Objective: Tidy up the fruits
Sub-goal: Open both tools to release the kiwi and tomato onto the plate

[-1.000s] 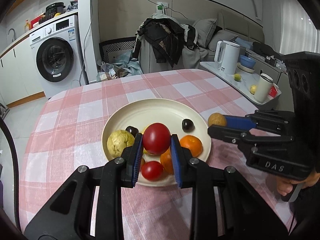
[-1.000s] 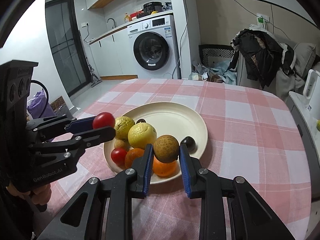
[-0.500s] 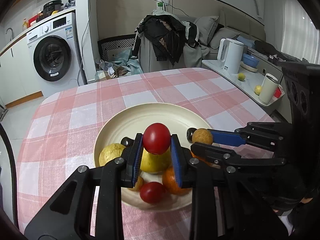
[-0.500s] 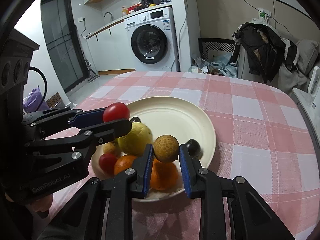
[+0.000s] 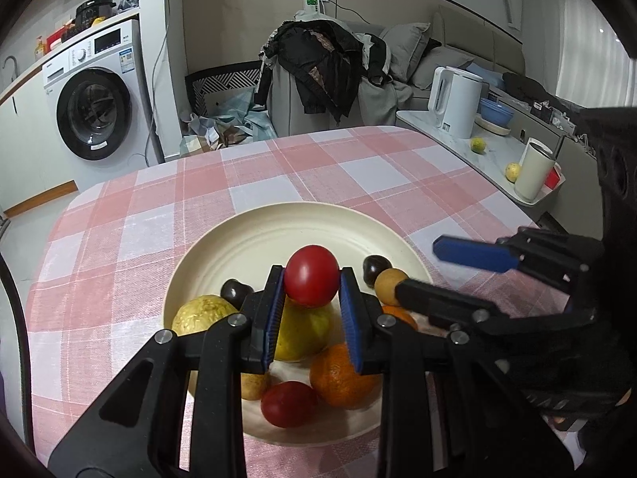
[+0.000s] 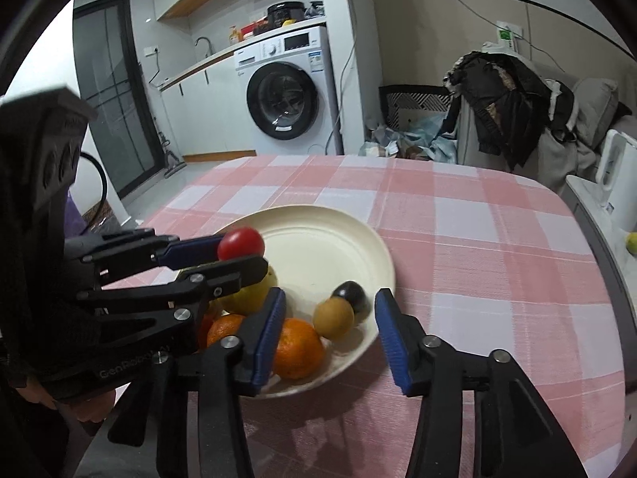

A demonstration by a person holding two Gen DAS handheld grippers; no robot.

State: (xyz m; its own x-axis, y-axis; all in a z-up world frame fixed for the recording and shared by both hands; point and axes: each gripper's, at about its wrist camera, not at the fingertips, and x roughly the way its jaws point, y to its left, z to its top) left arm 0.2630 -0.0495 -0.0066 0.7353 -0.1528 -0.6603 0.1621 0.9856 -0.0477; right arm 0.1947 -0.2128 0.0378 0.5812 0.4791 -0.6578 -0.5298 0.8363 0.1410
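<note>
- Red tomato (image 5: 311, 275) is gripped between the left gripper (image 5: 311, 294) fingers, held above the fruit pile on the plate (image 5: 278, 231); if released there, it would likely roll off the yellow fruit (image 5: 302, 336).
- Right gripper (image 6: 330, 320) fingers are spread apart and empty; the brown fruit (image 6: 333, 318) lies on the plate, touching the dark plum (image 6: 352, 295), near the rim.
- A nudge could send it onto the desk (image 6: 477, 247).

Left wrist view looks forward-down along its fingers (image 5: 274, 314), close over the plate (image 5: 278, 227), facing the sofa wall. Right wrist view sits right of the plate (image 6: 338, 223), angled toward the washing machine (image 6: 286, 91). Both share plate, checked desk (image 5: 159, 199), washer, and each other's gripper.
</note>
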